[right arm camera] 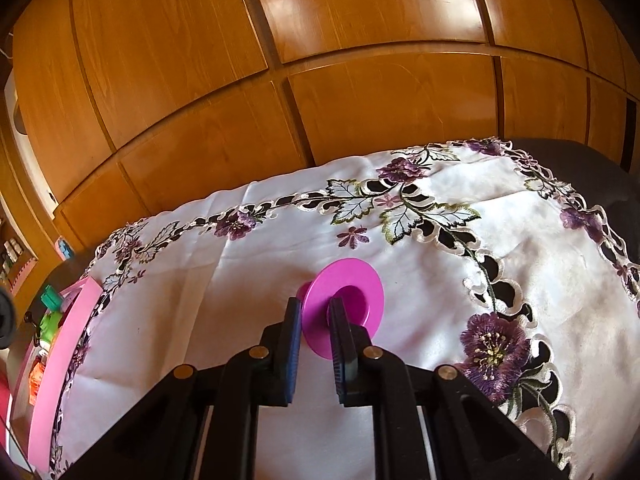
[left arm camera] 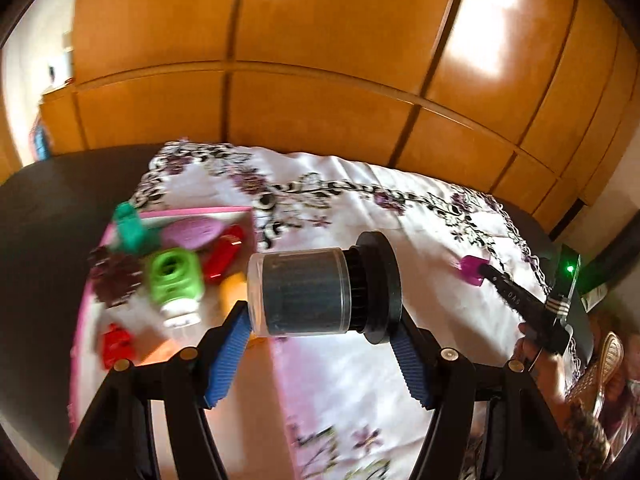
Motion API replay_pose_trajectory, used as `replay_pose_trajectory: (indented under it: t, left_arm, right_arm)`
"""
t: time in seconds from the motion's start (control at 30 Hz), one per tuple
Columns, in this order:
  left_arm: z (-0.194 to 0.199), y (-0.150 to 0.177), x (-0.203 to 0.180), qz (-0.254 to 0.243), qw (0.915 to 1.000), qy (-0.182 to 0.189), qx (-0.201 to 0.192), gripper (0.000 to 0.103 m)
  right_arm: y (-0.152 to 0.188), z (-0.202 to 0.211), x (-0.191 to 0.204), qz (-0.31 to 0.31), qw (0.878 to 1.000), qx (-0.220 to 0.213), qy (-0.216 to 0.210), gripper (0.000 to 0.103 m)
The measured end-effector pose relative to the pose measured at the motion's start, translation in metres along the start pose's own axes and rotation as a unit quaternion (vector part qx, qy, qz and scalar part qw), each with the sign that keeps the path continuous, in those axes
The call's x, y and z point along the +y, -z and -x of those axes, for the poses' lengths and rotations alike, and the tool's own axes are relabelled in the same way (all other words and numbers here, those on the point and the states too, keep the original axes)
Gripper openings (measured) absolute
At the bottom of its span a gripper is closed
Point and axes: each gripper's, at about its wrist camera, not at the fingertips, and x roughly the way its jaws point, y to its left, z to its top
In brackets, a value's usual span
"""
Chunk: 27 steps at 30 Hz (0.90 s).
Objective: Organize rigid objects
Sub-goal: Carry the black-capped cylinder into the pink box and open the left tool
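Observation:
My left gripper [left arm camera: 322, 322] is shut on a clear cylindrical jar with a black flanged lid [left arm camera: 316, 291], held sideways above the tablecloth beside the pink tray [left arm camera: 192, 211]. The tray holds a green block [left arm camera: 173, 276], a teal piece [left arm camera: 130, 229], a purple oval [left arm camera: 192, 231] and red pieces [left arm camera: 224, 254]. My right gripper [right arm camera: 316, 308] is shut on a magenta spool [right arm camera: 344, 300], gripping the edge of its near flange just above the cloth. The right gripper with the magenta spool [left arm camera: 474, 270] also shows in the left wrist view.
A white tablecloth with purple embroidered flowers [right arm camera: 440, 208] covers a dark table [left arm camera: 60, 208]. Wooden wardrobe doors [right arm camera: 320, 80] stand behind it. The pink tray's rim [right arm camera: 68, 340] lies at the far left of the right wrist view.

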Motion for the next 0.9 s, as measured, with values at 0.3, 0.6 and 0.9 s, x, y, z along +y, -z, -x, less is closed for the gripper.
replay_pose_trajectory:
  t: [0.3,0.6,0.9]
  left_arm:
    - [0.028,0.038,0.066,-0.006,0.9984,-0.056,0.012,0.069]
    - [0.021,0.074,0.108,0.025,0.9957,-0.073,0.053,0.067]
    - [0.017,0.082,0.115,0.025,0.9958,-0.069,0.055,0.059]
  right_arm:
    - [-0.001,0.001,0.004,0.009,1.0,0.009,0.008,0.012]
    - [0.004,0.01,0.012,0.016,1.0,0.021,0.008,0.01]
    - [0.014,0.025,0.033,0.015,0.999,0.024,-0.014,0.008]
